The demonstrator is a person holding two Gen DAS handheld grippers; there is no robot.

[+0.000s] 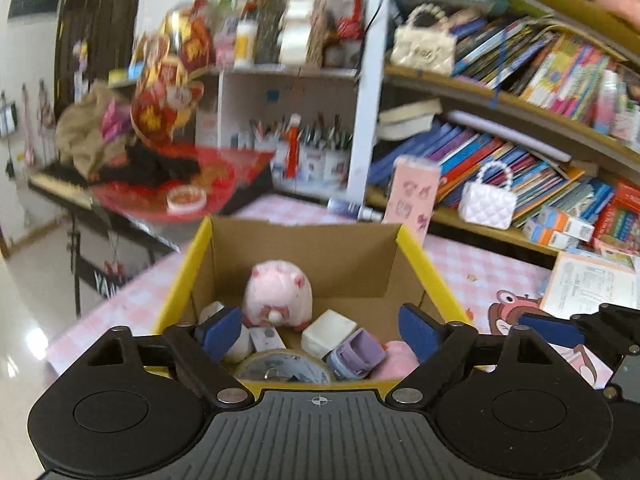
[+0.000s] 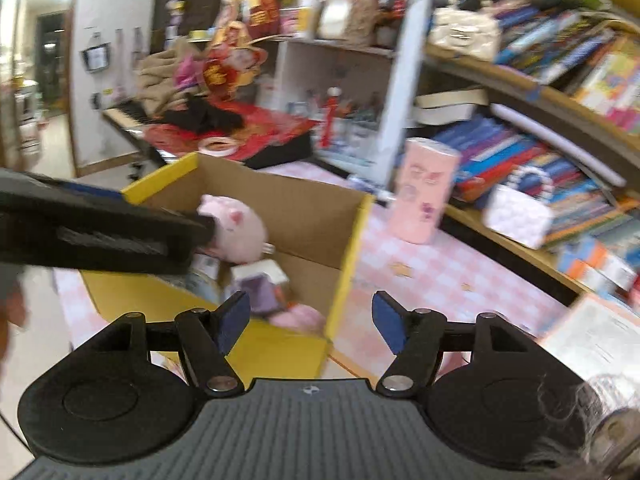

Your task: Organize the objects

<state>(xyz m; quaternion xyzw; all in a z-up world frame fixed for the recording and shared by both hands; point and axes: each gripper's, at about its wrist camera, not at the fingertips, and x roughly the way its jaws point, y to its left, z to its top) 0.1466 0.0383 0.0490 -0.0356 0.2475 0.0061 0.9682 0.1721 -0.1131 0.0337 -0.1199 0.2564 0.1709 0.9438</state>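
Left wrist view: the cardboard box [image 1: 304,248], yellow outside, stands on the pink checked surface [image 1: 472,264] directly ahead of the left gripper [image 1: 318,330]. Inside it lie a pink plush pig [image 1: 278,296] toward the back, a white block [image 1: 329,332], a purple toy truck [image 1: 354,354], a roll of clear tape [image 1: 282,366] against the near wall, and a second pink soft item [image 1: 398,358] in the near right corner. The left gripper is spread wide with nothing between its fingers, poised above the box's near edge, over the tape and truck. The right gripper [image 1: 560,328] shows at the right edge, beside the box.

Right wrist view: the right gripper [image 2: 312,320] is likewise spread and empty, held over the box's near right corner; the box [image 2: 316,216] sits ahead and to its left. A pink carton [image 2: 424,192] stands upright on the surface beyond the box, near the bookshelf [image 2: 520,92].
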